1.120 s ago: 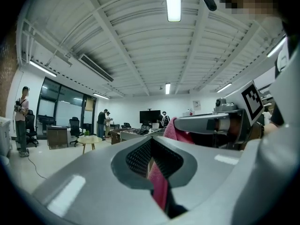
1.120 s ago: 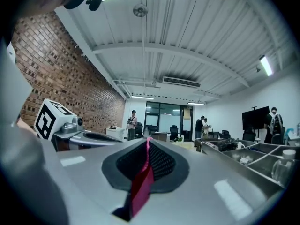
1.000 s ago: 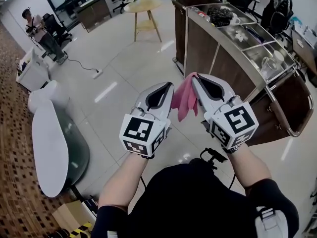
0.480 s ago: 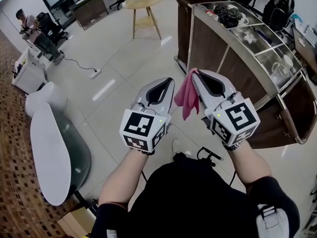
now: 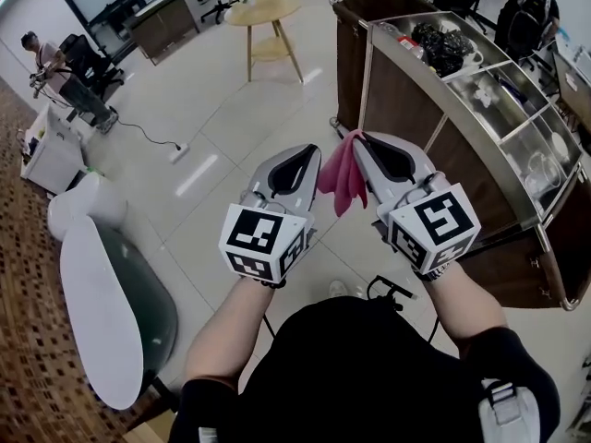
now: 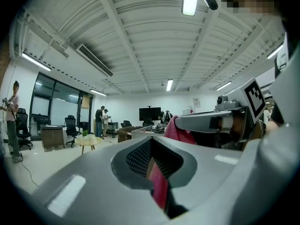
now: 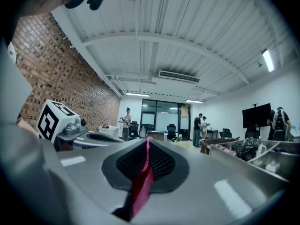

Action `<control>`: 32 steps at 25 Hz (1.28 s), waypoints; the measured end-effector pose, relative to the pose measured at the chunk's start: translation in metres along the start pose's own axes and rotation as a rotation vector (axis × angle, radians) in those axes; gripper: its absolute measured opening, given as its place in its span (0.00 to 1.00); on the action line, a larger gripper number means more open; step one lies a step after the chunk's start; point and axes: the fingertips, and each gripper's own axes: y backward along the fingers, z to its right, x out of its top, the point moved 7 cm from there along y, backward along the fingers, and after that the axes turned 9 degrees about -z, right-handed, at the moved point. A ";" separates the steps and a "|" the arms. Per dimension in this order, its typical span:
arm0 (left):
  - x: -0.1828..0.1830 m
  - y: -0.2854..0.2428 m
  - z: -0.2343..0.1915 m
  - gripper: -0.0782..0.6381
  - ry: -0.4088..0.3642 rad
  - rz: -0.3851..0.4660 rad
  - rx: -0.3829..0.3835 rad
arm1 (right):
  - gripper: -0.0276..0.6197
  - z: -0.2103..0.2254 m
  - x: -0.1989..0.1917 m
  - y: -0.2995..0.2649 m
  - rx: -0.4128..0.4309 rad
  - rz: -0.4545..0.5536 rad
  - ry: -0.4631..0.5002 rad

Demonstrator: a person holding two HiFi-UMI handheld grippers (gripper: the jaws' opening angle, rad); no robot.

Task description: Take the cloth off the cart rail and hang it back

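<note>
A pink cloth (image 5: 340,178) hangs between my two grippers, held up over the floor in front of me. My left gripper (image 5: 317,151) is shut on one part of it; in the left gripper view a pink strip (image 6: 160,189) sits pinched in its closed jaws. Close beside it, my right gripper (image 5: 354,138) is shut on the cloth's top corner, and the cloth (image 7: 140,186) shows in its closed jaws too. The cart (image 5: 406,100), brown-panelled with a steel top, stands to the right. Its rail (image 5: 557,280) is at the near right end, away from both grippers.
Steel bins on the cart top (image 5: 517,127) hold a dark bundle (image 5: 443,44) and dishes. A round wooden table (image 5: 266,9) stands ahead, a white oval table (image 5: 97,293) at my left, a power strip (image 5: 177,150) on the floor. A person (image 5: 42,53) stands far left.
Both grippers have moved forward along the cart with the cloth still held. The cart and its rail have slid toward the right edge of the head view.
</note>
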 end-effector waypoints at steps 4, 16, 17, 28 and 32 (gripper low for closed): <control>0.006 -0.022 -0.032 0.11 0.004 0.006 0.001 | 0.06 0.020 0.004 -0.034 -0.009 -0.012 0.002; -0.010 -0.062 -0.134 0.11 0.008 0.007 -0.122 | 0.06 0.034 0.002 -0.131 -0.142 -0.042 -0.007; -0.008 -0.062 -0.148 0.11 0.006 0.009 -0.136 | 0.06 0.031 0.006 -0.143 -0.155 -0.042 -0.006; -0.007 -0.064 -0.266 0.11 -0.001 0.024 -0.269 | 0.06 0.001 0.026 -0.249 -0.299 -0.047 0.004; 0.004 -0.079 -0.286 0.11 0.009 0.019 -0.295 | 0.06 0.011 0.042 -0.270 -0.317 -0.059 0.005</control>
